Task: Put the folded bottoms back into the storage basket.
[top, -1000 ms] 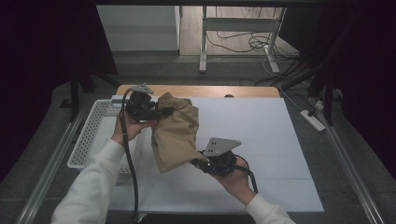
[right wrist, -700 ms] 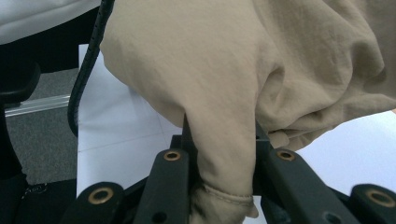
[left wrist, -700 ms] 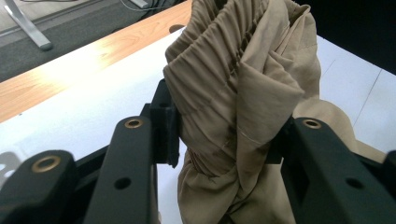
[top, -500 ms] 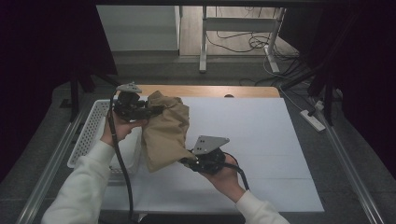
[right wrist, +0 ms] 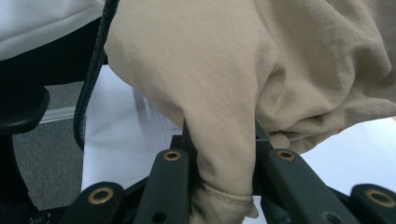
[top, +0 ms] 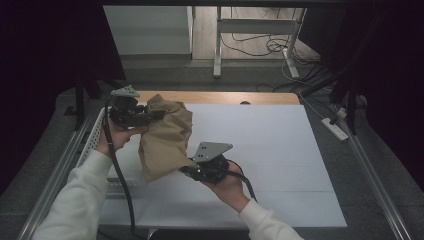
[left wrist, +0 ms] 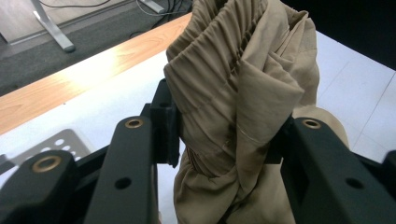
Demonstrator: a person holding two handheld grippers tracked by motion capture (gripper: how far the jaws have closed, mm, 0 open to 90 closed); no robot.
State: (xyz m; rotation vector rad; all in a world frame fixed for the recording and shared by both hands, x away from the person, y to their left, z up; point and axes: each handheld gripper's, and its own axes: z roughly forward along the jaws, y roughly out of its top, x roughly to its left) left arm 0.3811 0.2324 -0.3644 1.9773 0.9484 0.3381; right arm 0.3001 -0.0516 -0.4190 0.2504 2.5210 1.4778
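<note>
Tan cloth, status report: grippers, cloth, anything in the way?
Left gripper and right gripper both shut on tan cloth. Cloth bunched, held up over white table. Perforated tray at left.

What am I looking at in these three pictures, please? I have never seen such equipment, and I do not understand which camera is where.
No robot is here. A person in white sleeves holds a hand tool in each hand; each tool ends in a black two-jaw claw.

The high view looks down from above the person's side of the white table top. There you see the left claw, the right claw and, between them, a crumpled tan cloth garment lifted off the table.

The other two pictures come from small cameras riding on the tools, looking along the jaws. In the left gripper view, the jaws are shut on a gathered, pleated part of the garment. In the right gripper view, the jaws are shut on a stitched edge of it.

At the table's left edge lies a perforated light metal tray.
</note>
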